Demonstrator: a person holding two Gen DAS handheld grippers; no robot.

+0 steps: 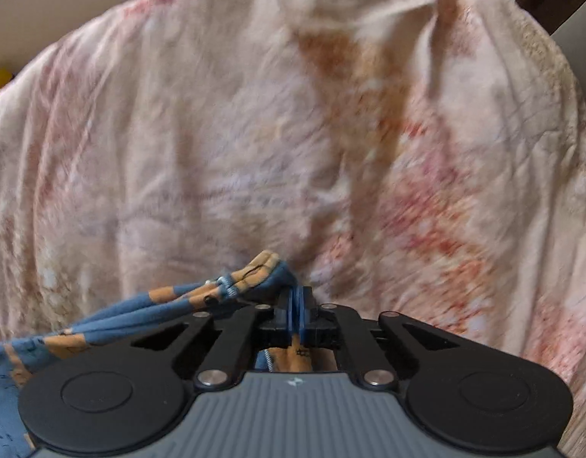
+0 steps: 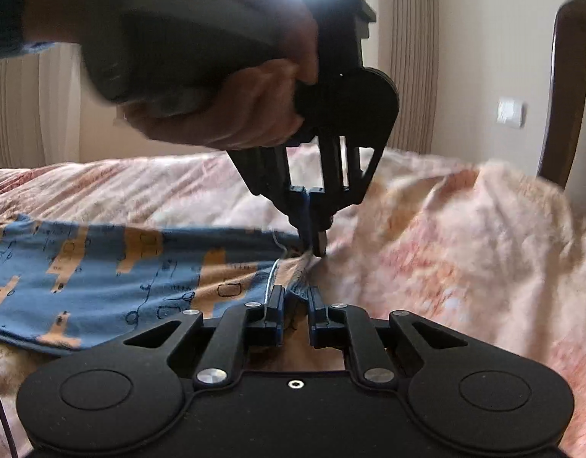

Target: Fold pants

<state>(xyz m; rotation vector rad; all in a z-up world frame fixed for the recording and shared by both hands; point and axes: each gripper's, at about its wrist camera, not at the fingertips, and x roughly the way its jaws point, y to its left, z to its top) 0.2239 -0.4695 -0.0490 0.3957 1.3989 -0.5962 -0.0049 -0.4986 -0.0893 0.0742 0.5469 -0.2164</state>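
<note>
The pants [image 2: 102, 267] are blue with orange patches and black line drawings. They lie stretched to the left over the pink patterned bedspread [image 2: 464, 252]. My left gripper [image 1: 299, 301] is shut on a bunched edge of the pants [image 1: 231, 290]; the cloth trails off to the lower left. In the right wrist view the left gripper [image 2: 312, 246] points down and pinches the pants' far right end. My right gripper [image 2: 296, 307] has its jaws a little apart around the near right edge of the pants, with cloth between them.
The bedspread [image 1: 254, 133] is wrinkled and covers the whole bed. A dark wooden chair frame [image 2: 564, 87] stands at the right. Curtains [image 2: 411, 61] and a wall switch [image 2: 511, 113] are behind the bed.
</note>
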